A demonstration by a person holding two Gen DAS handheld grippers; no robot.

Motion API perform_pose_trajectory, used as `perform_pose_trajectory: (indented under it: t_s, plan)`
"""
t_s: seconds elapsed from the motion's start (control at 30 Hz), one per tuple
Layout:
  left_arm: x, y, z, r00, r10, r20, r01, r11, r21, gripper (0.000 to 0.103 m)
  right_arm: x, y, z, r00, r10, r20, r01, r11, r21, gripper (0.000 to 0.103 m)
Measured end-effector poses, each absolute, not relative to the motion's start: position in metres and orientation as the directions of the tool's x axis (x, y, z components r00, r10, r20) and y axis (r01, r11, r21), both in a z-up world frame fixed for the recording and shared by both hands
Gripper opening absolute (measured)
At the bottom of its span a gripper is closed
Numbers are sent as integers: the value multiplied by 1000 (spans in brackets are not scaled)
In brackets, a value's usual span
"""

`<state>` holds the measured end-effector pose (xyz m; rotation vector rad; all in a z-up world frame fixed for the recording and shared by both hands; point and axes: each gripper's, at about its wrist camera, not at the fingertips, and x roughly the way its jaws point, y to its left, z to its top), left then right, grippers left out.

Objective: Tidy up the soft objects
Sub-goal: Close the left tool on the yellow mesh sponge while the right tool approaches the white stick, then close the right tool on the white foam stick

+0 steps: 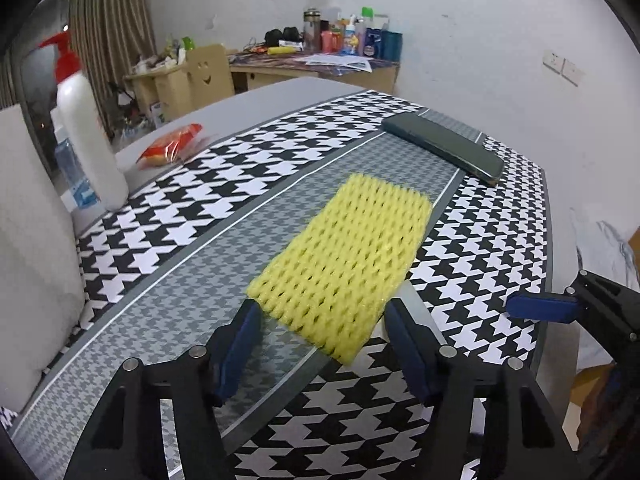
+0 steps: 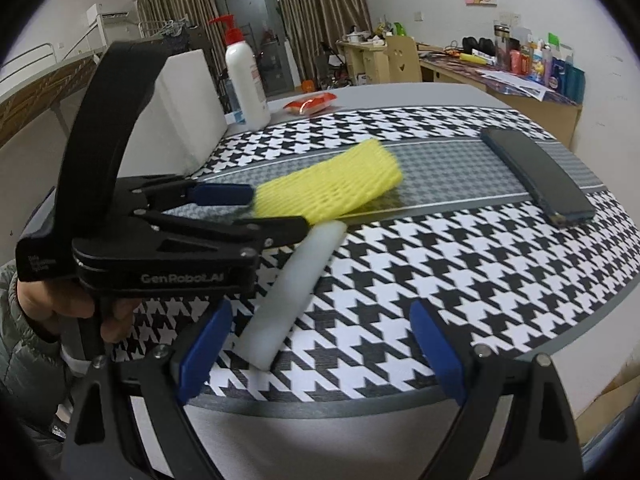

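Yellow foam net [image 1: 340,264] between left tongs [image 1: 320,320] (untouched)

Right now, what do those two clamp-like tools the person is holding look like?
Both are black, angular frames with silver rivets and blue pads on the fingers. The left gripper has an arched black handle and white "GenRobot.AI" lettering. The right gripper looks the same. A grey-green padded sleeve shows.

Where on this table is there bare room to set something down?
Free: the houndstooth mat between the white foam tube and the phone. Crowded: around the yellow foam net and by the lotion bottle.
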<state>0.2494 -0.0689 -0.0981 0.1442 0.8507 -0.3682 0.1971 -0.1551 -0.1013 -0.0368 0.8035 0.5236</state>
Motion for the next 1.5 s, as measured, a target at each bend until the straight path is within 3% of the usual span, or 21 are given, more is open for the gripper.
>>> perform_pose_trajectory:
  t_s: [0.2,0.33,0.47,0.53,0.77,1.03,1.27,1.37,1.5]
  plan:
    - [254,-72,-99,581,-287,-762,393,918,-46,46,196,-151,-105,565,436,-700,-473,867,158,93]
    - [254,-74,-100,580,-278,-765,392,919,-37,29,195,-150,-104,564,436,-701,-473,867,158,93]
    - [256,-65,-98,583,-310,-751,372,923,-93,22,196,-147,-103,573,429,-698,-468,871,150,93]
    - [255,-58,-94,603,-317,-732,349,930,-116,13,196,-146,-101,582,427,-692,-466,872,147,93]
    - [247,-47,-90,633,-306,-711,314,941,-125,11,202,-142,-102,595,391,-702,-438,890,125,93]
    - [236,-36,-84,679,-291,-674,277,952,-132,10,202,-132,-103,598,351,-720,-427,900,84,64]
    - [235,-32,-84,682,-270,-680,249,959,-131,10,202,-126,-103,593,331,-734,-426,903,64,50]
    - [237,-29,-86,677,-261,-688,230,963,-139,10,199,-121,-102,567,361,-740,-460,885,79,31]
    - [237,-29,-86,675,-264,-689,234,962,-139,10,197,-121,-102,575,354,-737,-460,886,67,28]
